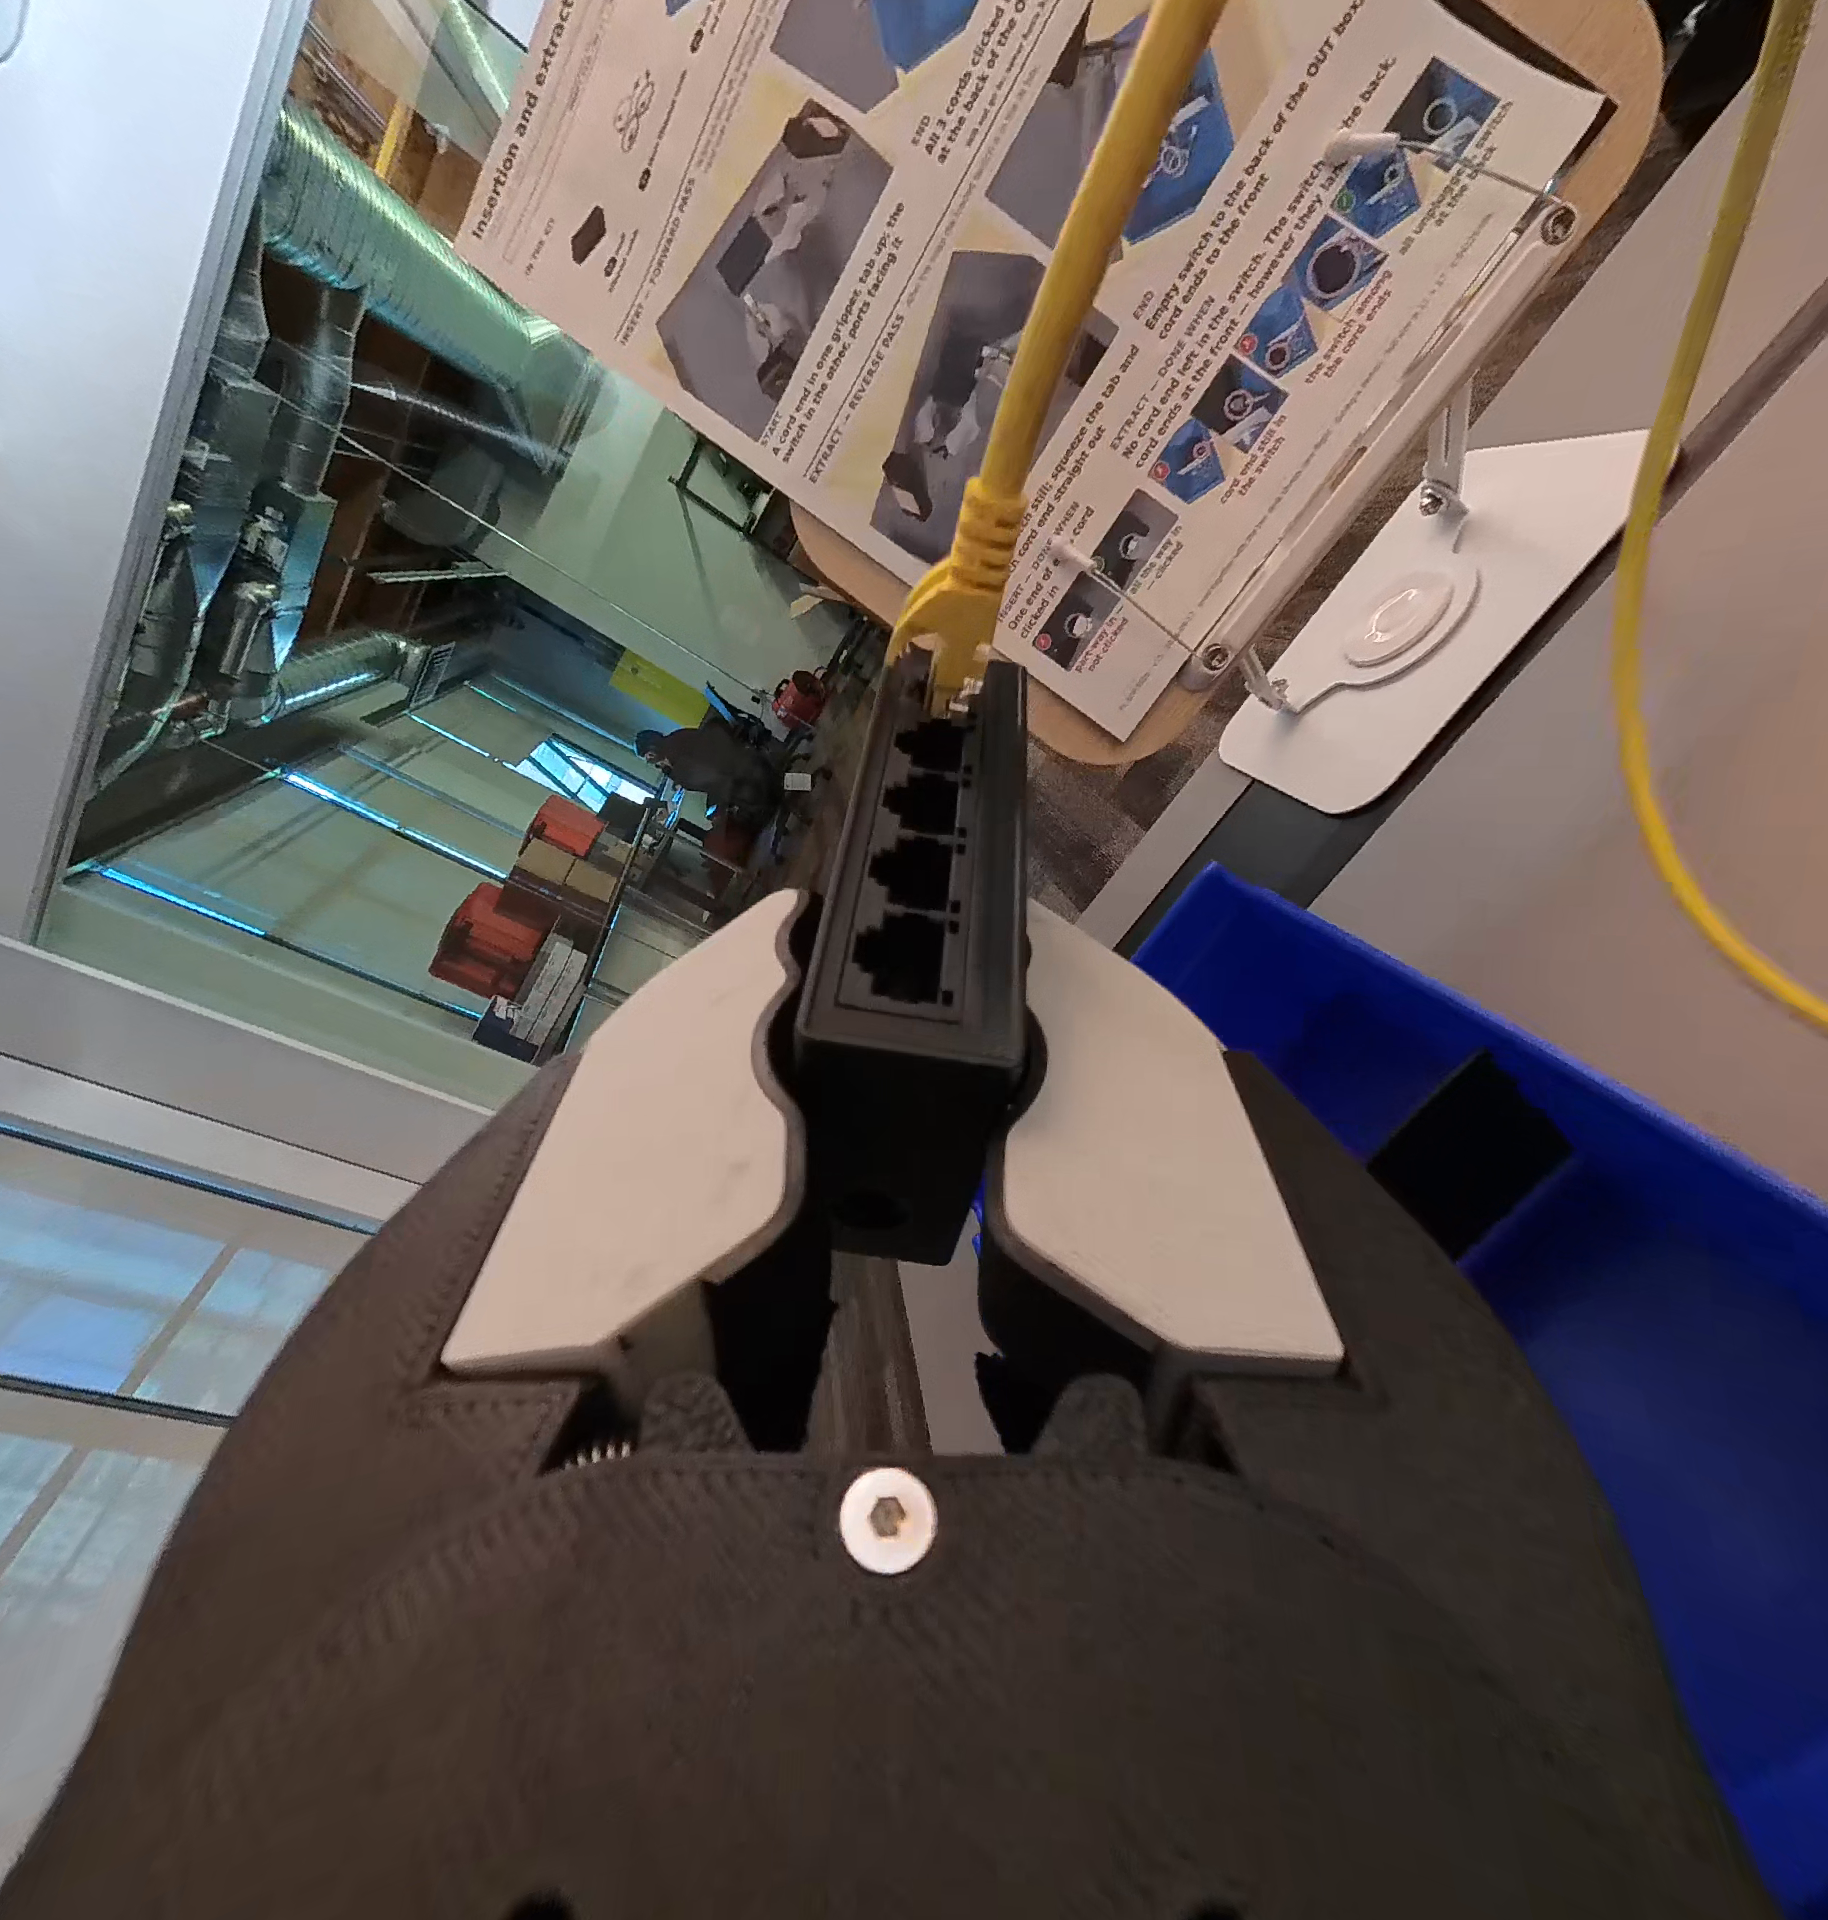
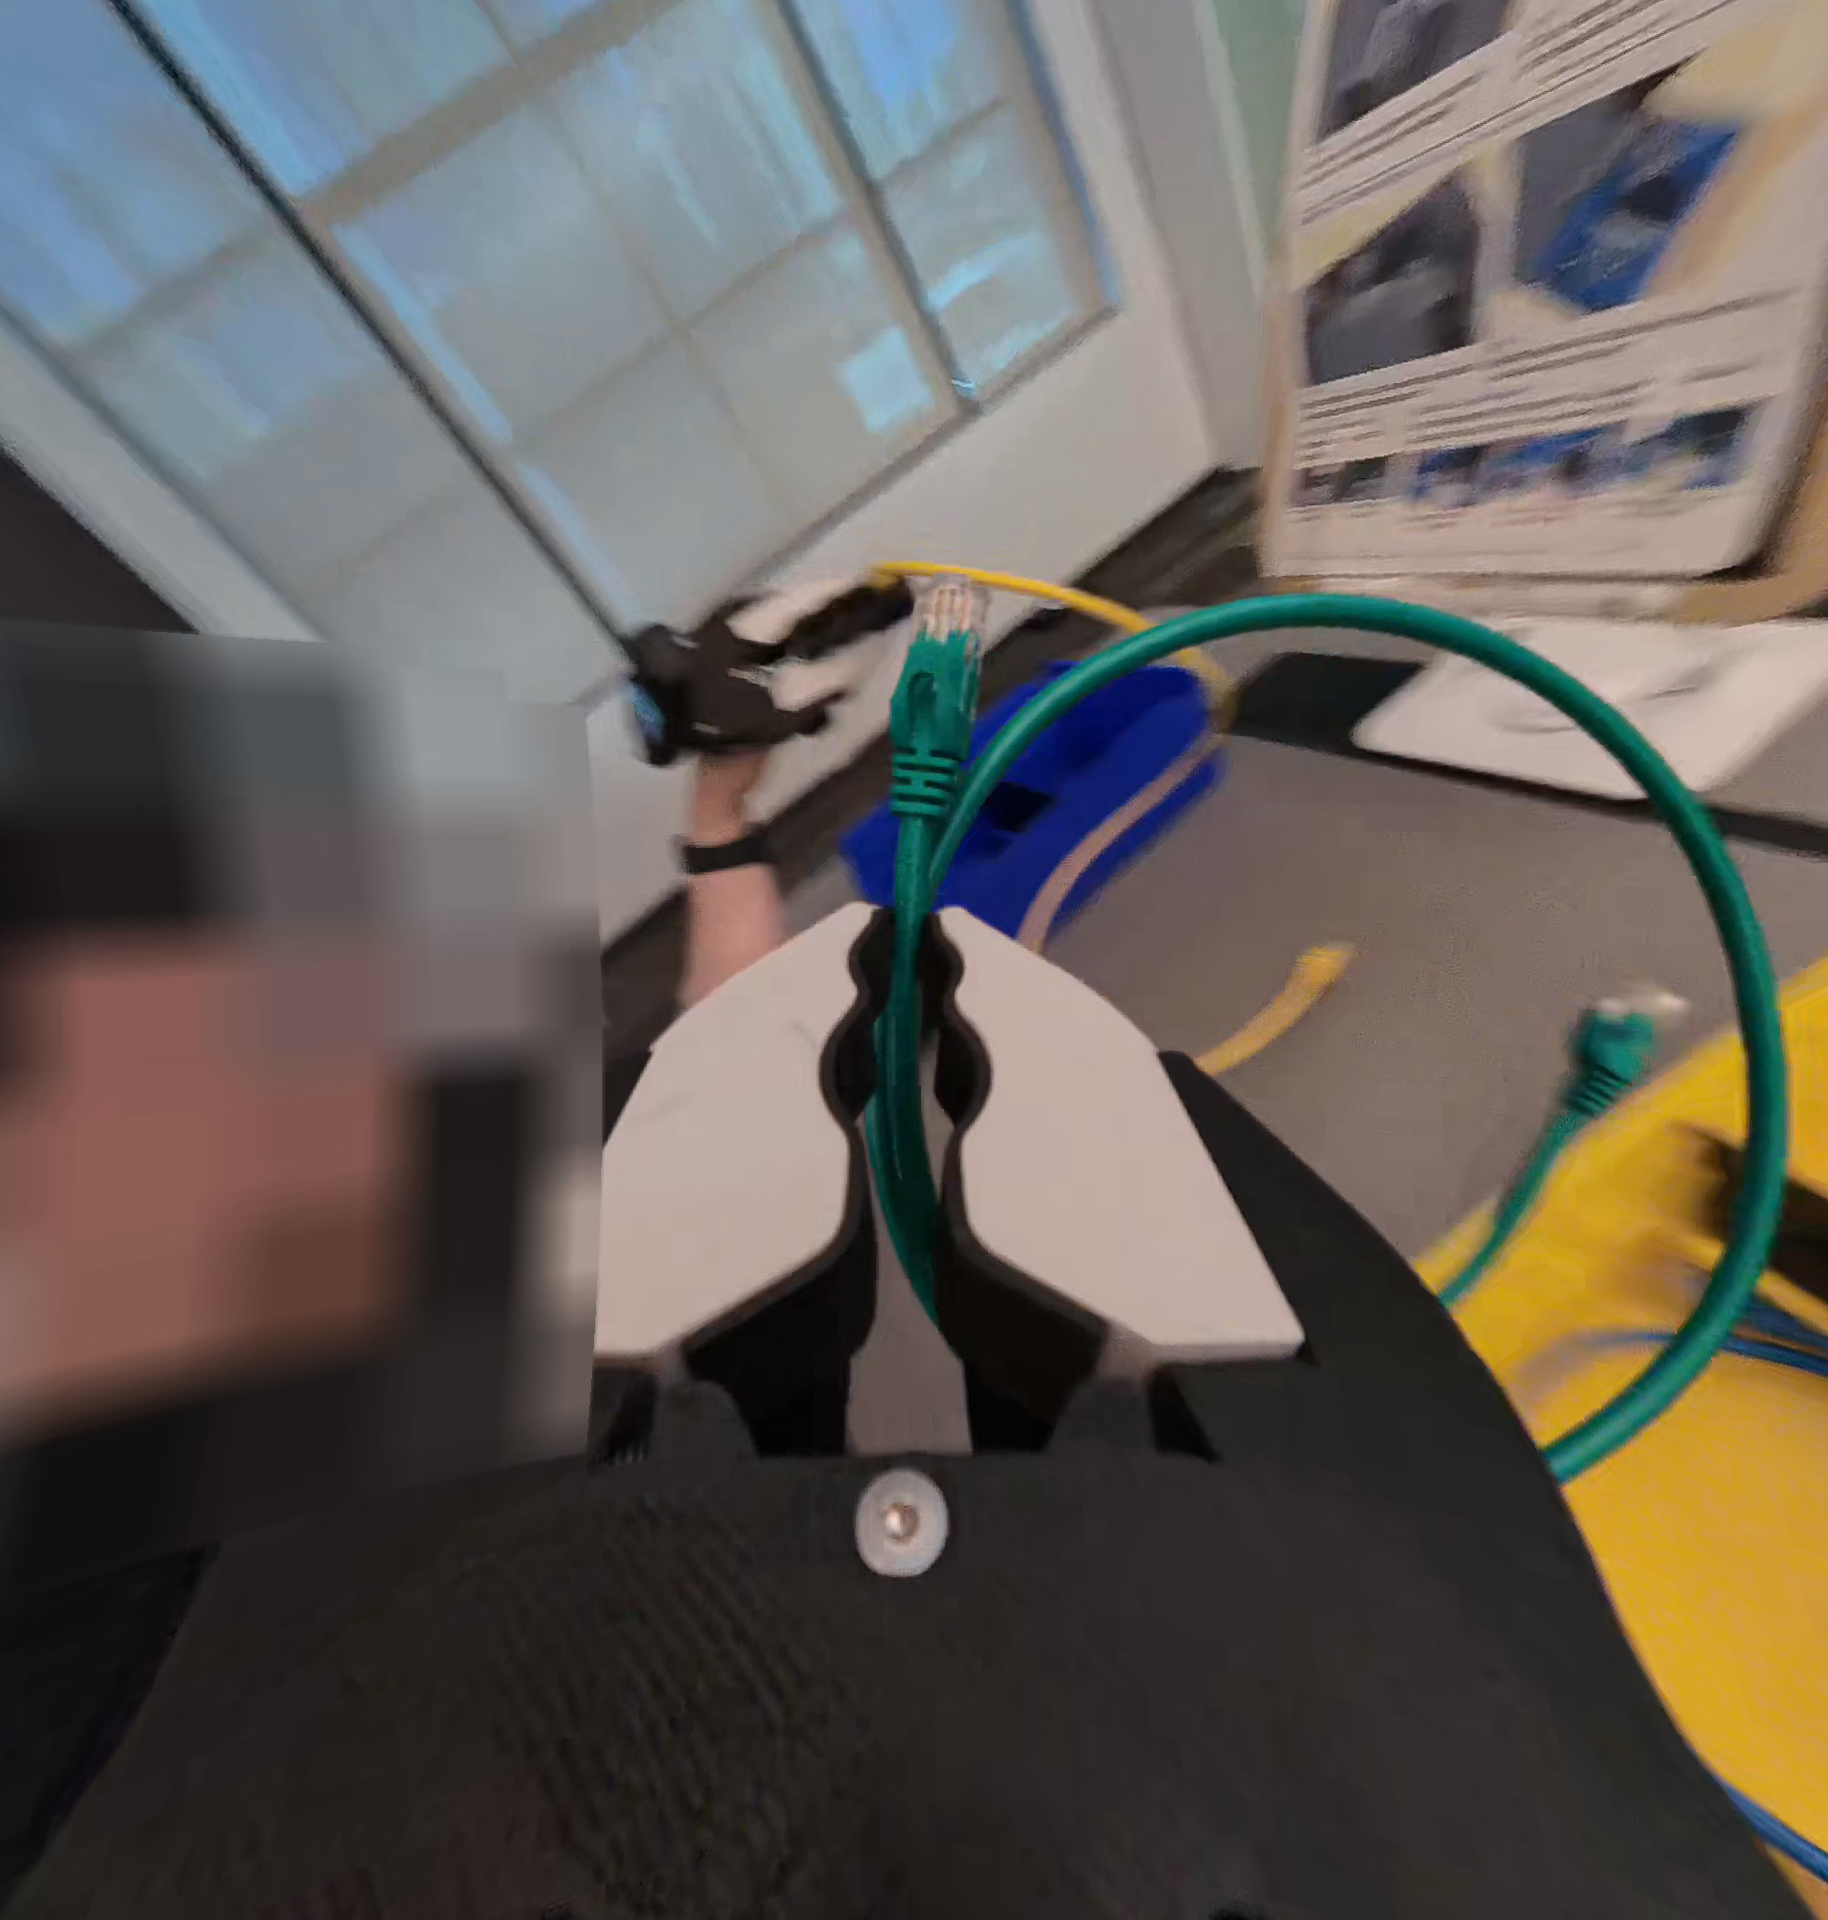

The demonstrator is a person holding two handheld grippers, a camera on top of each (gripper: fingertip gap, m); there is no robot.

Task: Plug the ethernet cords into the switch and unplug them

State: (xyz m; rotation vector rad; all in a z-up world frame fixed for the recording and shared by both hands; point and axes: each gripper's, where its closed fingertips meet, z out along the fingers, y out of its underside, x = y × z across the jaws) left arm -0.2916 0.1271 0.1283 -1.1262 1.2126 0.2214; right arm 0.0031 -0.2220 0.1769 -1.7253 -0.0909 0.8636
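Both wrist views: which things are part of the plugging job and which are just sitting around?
In the job: black switch in left gripper; yellow cord plugged into its far port; green cord in right gripper.

Lying about: blue bin; yellow bin; instruction sheet; second yellow cord on table.

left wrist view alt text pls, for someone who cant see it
The left tongs are shut on a black network switch, held up with its row of ports in view. A yellow ethernet cord is plugged into the farthest port; four nearer ports are empty.
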